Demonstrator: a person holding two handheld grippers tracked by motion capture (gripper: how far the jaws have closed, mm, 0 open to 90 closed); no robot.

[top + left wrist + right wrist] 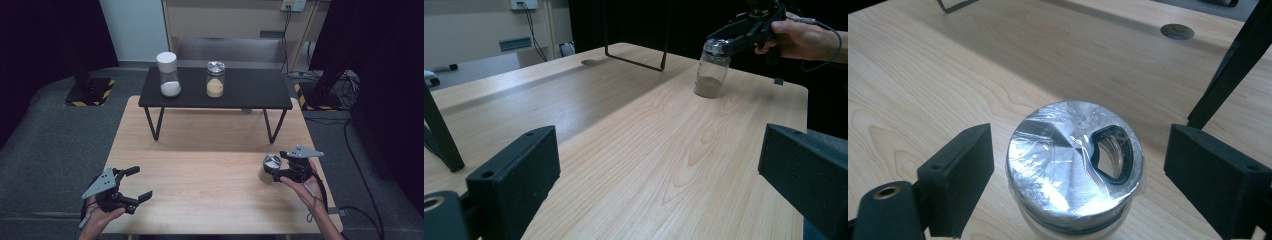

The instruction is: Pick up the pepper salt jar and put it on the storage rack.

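Note:
A small glass jar (271, 161) with a foil-covered silver lid stands on the wooden table (210, 165) at the right; a little tan powder lies in its bottom (709, 86). My right gripper (273, 170) is open around the jar's lid (1068, 165), with a gap on each side between the lid and the jaws. A black-rimmed opening (1110, 155) shows in the lid. My left gripper (141, 182) rests at the table's near left corner, open wide with nothing between its jaws (659, 175).
A low black shelf (250, 92) on thin legs stands across the back of the table. It holds a white-lidded jar (169, 75) of white powder and a silver-lidded jar (215, 79) of yellow powder. Dark floor surrounds the table.

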